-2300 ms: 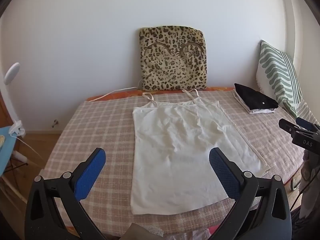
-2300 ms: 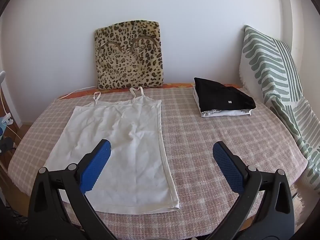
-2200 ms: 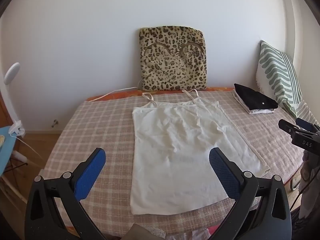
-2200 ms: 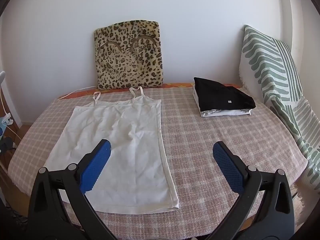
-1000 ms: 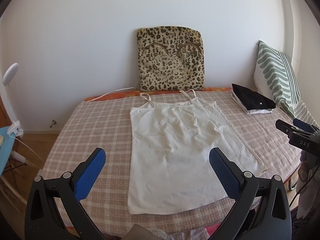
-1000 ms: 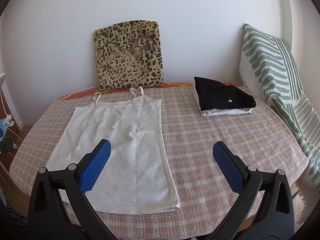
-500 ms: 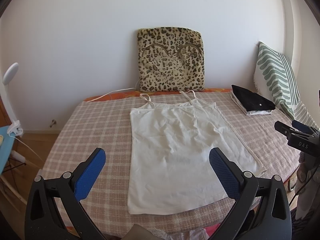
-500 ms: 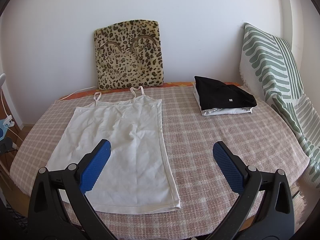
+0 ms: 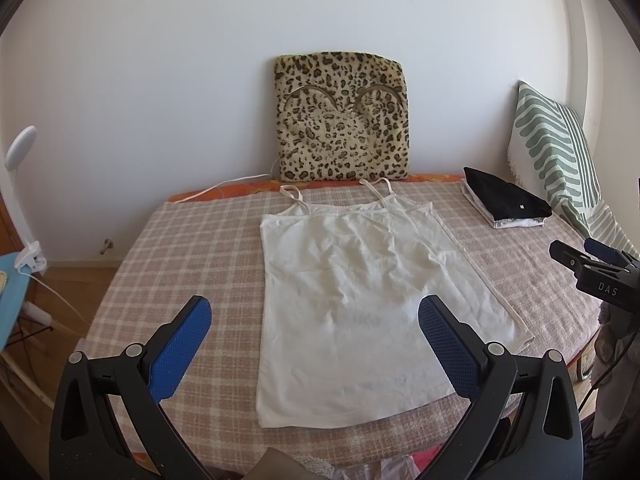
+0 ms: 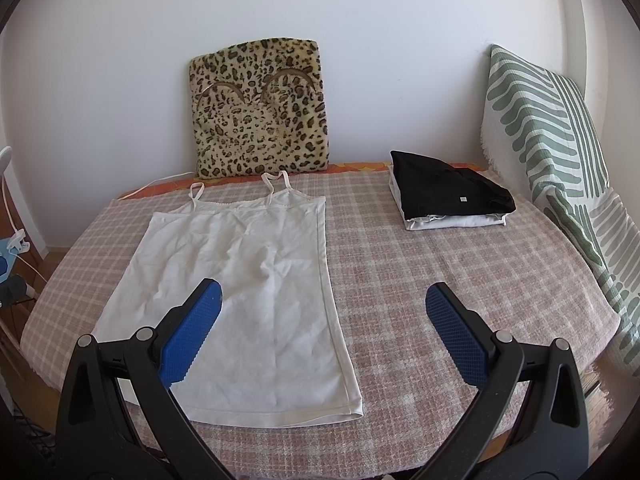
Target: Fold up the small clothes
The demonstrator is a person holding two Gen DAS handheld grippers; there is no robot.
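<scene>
Nearest, at 6 o'clock: left gripper with blue ribbed pads spread wide, holding nothing; right gripper likewise spread and empty. Just beyond, toward 12 o'clock: cream-white strappy cotton camisole flat on the pink-and-beige checked bedcover, long axis running 6 to 12, hem near, straps far. Straight ahead of the left gripper; off toward 10 o'clock from the right, so probably the left is nearer. Farther, at 2 o'clock: folded black-on-white garment stack. Farthest: leopard-print plush cushion against the wall. Below the near bed edge, only cut-off scraps of cloth, hard to identify.
</scene>
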